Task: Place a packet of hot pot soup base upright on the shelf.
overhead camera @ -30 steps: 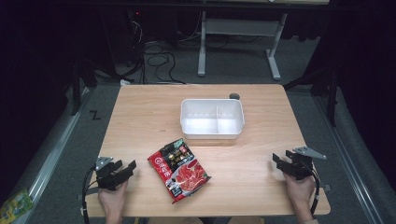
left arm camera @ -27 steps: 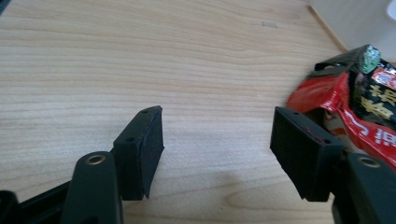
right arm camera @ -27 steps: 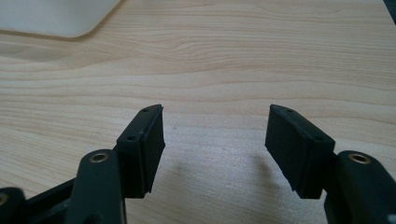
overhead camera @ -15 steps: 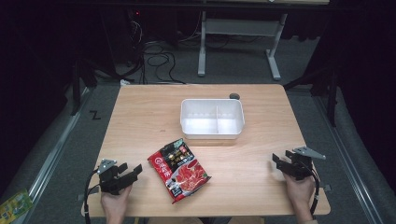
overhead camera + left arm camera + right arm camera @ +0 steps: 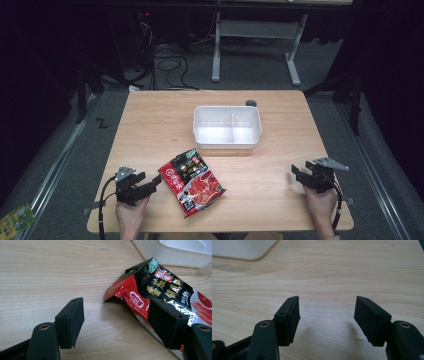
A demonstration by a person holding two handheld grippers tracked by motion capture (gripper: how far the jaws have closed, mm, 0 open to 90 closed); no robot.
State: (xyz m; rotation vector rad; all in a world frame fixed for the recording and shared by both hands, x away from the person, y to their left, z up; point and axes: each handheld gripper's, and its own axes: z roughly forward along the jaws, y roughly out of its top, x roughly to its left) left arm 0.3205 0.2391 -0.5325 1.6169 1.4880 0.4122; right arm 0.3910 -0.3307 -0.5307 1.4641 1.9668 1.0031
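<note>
At lower left, the left gripper (image 5: pixel 156 181) has just been opening, fingers spread beside the packet (image 5: pixel 192 181), nothing between; at lower right, right gripper (image 5: pixel 296 174) fingers spread over bare tabletop (image 5: pixel 150 125).

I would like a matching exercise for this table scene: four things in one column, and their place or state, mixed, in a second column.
Things:
1. red packet
2. white tray
3. left tongs
4. right tongs

Places or states:
A. open, over bare wood near the table's right edge
B. two empty compartments
C. open, beside the packet's corner
D. flat on the table, in front of the tray

Pairs: 1-D, 2-B, 3-C, 4-A
</note>
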